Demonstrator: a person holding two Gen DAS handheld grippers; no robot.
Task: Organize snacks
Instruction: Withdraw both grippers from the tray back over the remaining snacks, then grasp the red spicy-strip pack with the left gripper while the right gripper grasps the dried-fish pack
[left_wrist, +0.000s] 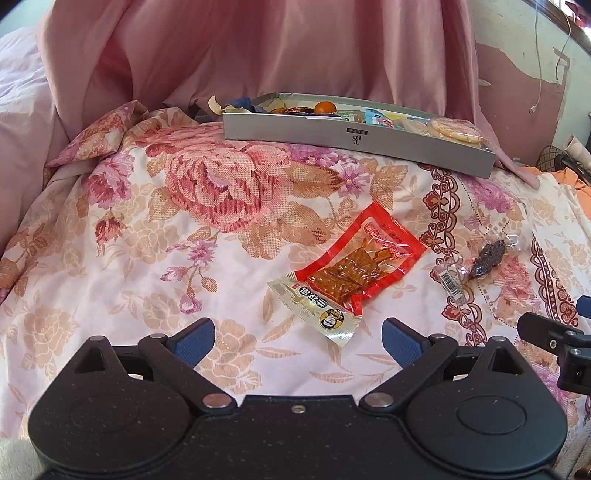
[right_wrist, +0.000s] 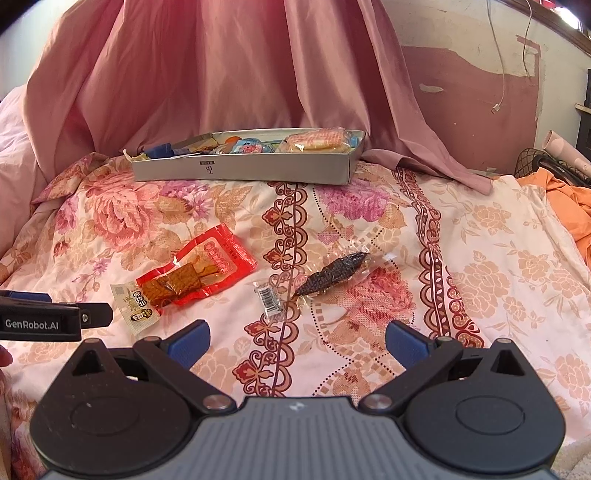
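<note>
left gripper (left_wrist: 297, 338): jaws wide, empty, above bedspread (left_wrist: 147, 236) | right gripper (right_wrist: 297, 338): jaws wide, empty | red packet (left_wrist: 349, 267) just ahead of left gripper | dark snack (right_wrist: 334, 275) ahead of right gripper | grey box (left_wrist: 354, 142) of snacks at far edge

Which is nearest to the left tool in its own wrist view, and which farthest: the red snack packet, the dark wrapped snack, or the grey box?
1. Red snack packet, just ahead, slightly right.
2. Dark wrapped snack, farther right.
3. Grey box, far back.
</note>
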